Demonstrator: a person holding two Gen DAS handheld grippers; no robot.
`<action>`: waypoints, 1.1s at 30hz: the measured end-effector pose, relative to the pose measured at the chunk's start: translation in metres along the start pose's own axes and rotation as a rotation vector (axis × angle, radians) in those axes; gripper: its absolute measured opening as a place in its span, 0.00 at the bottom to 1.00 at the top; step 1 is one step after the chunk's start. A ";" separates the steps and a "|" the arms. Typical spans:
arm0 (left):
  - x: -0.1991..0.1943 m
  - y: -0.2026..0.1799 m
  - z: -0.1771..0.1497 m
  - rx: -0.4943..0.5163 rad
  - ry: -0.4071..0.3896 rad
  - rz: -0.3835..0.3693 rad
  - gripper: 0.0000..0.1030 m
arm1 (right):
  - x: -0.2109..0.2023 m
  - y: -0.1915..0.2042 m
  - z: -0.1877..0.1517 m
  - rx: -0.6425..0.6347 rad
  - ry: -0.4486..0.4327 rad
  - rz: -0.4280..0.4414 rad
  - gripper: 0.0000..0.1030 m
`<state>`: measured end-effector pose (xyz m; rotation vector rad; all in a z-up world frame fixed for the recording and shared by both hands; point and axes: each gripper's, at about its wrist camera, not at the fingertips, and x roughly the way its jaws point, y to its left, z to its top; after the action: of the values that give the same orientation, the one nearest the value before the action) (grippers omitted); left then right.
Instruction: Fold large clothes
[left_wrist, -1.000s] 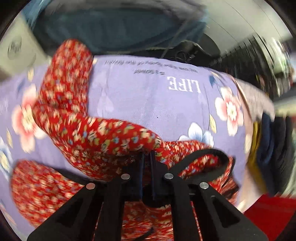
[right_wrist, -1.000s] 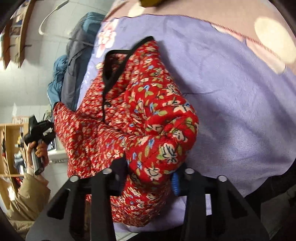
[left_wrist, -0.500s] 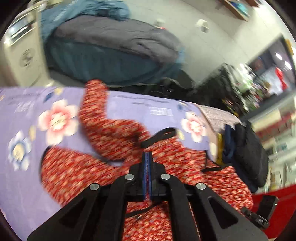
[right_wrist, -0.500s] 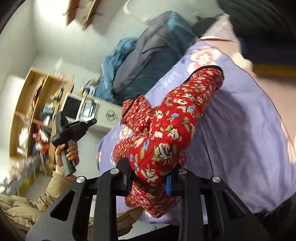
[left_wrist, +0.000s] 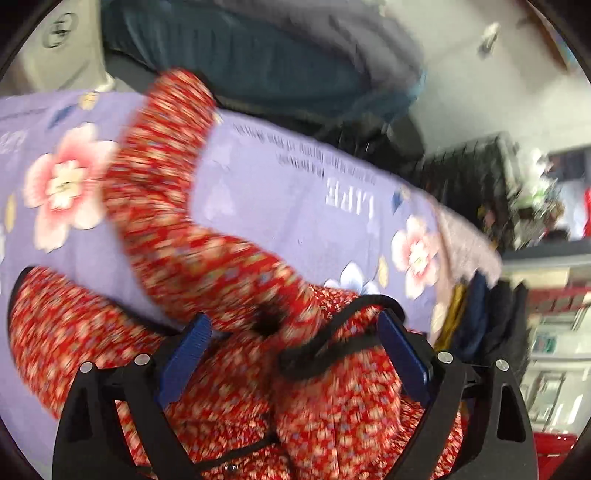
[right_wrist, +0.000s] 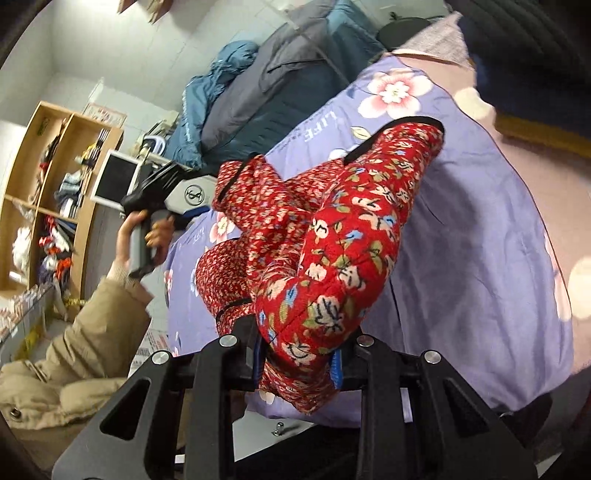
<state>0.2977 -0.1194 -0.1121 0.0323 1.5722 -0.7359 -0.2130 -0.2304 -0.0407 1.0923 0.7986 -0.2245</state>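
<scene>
A red floral padded jacket with black trim lies bunched on a purple flowered sheet. In the left wrist view my left gripper is open, its blue pads wide apart just above the jacket's black-edged collar. In the right wrist view my right gripper is shut on a thick fold of the jacket, held up off the sheet. The left gripper shows there in a hand at the left.
Blue and grey coats are piled at the far side of the bed. A dark folded stack lies at the sheet's right end. A wooden shelf stands by the wall. A tan sleeve is at lower left.
My left gripper has opened and let go of the jacket. My right gripper keeps its hold on the fold, lifted above the sheet.
</scene>
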 end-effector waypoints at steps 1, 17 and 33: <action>0.017 -0.005 0.007 0.006 0.038 0.031 0.86 | -0.002 -0.002 -0.003 0.006 -0.002 -0.004 0.27; -0.073 0.019 -0.045 -0.012 -0.165 -0.128 0.14 | -0.023 0.005 0.031 -0.057 -0.039 0.058 0.27; -0.471 -0.017 -0.348 0.277 -1.147 -0.198 0.14 | -0.096 0.075 0.179 -0.302 -0.189 0.435 0.30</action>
<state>0.0600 0.2167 0.3048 -0.2986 0.3783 -0.8882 -0.1579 -0.3692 0.1161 0.9160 0.3953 0.1556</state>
